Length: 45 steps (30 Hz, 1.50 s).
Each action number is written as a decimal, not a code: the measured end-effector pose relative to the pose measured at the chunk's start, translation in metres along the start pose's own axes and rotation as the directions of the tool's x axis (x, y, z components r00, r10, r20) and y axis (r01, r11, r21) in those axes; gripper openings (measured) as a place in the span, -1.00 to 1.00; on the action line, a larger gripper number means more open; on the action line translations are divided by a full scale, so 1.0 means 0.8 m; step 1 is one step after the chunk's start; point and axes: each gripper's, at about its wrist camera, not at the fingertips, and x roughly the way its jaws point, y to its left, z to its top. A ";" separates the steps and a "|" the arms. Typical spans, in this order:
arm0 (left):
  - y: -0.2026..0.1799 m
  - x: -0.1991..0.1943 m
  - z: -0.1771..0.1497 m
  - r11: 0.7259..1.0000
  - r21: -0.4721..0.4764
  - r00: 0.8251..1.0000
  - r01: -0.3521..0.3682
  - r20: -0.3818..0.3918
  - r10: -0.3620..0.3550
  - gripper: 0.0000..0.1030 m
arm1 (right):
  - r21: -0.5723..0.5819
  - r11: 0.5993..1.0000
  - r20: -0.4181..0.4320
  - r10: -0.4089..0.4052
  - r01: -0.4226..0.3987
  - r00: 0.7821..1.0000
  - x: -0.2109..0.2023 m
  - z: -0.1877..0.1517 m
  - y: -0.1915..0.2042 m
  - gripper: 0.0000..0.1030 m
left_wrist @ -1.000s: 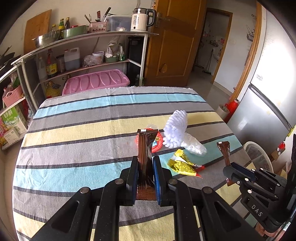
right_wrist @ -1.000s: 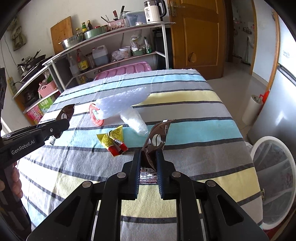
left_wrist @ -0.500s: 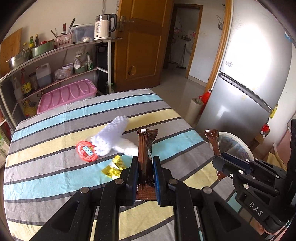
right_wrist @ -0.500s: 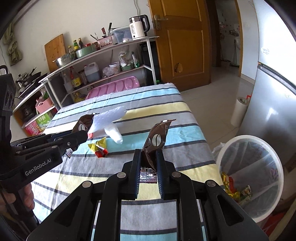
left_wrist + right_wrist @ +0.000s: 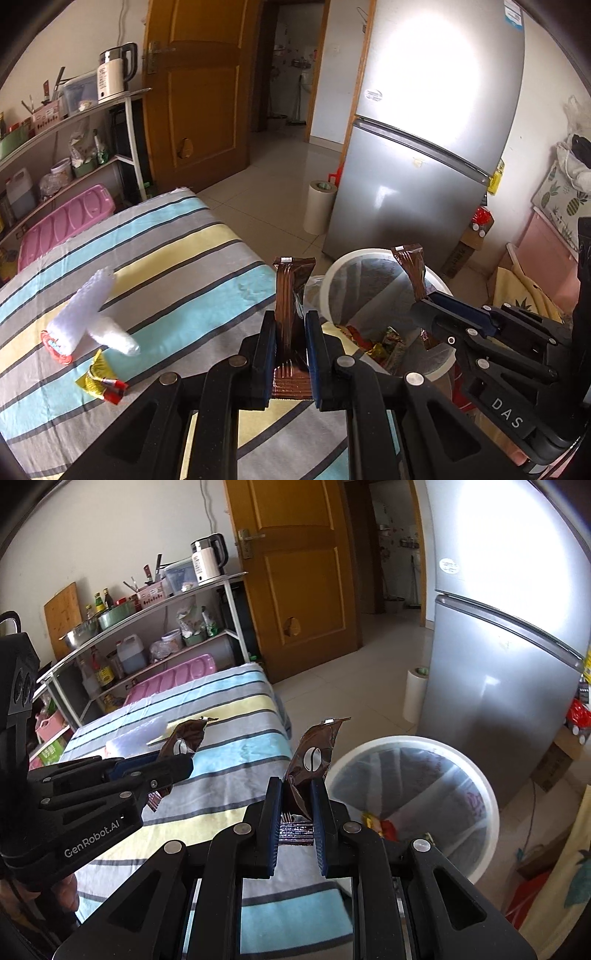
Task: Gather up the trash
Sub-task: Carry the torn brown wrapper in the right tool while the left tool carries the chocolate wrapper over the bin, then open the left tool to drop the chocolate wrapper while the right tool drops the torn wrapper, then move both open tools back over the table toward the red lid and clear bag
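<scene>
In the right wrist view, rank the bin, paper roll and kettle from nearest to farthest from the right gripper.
1. White bin, just right of the right gripper.
2. Paper roll, on the floor by the fridge.
3. Kettle, top shelf, far left.

Fridge (image 5: 424, 155): silver, two-door, far right, standing on the tiled floor.
Door (image 5: 295, 572): brown wood, closed, brass handle, at the far middle.
Shelf rack (image 5: 147, 627): white metal, far left against the wall, crowded with bottles, bowls and jugs.
Kettle (image 5: 208, 559): white and black, on the top shelf at its right end.
Cutting board (image 5: 62, 616): wooden, leaning on the wall far left.
Pink tray (image 5: 62, 225): just beyond the table's far edge.
Paper roll (image 5: 319, 206): upright on the floor beside the fridge.
Tablecloth (image 5: 184, 251): striped blue, grey and yellow.
</scene>
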 end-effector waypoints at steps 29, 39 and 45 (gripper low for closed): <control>-0.105 0.121 0.003 0.989 0.102 0.983 0.110 -0.159 -0.093 -0.22 | 0.143 0.964 -0.178 -0.198 0.224 0.964 0.049 -0.034 -0.152 -0.60; -0.088 0.109 0.006 0.993 0.072 0.987 0.090 -0.138 -0.079 -0.20 | 0.136 0.969 -0.151 -0.184 0.205 0.971 0.041 -0.029 -0.138 -0.19; -0.070 0.087 0.006 0.996 0.053 0.992 0.074 -0.103 -0.068 -0.19 | 0.128 0.974 -0.122 -0.170 0.185 0.978 0.032 -0.022 -0.118 -0.19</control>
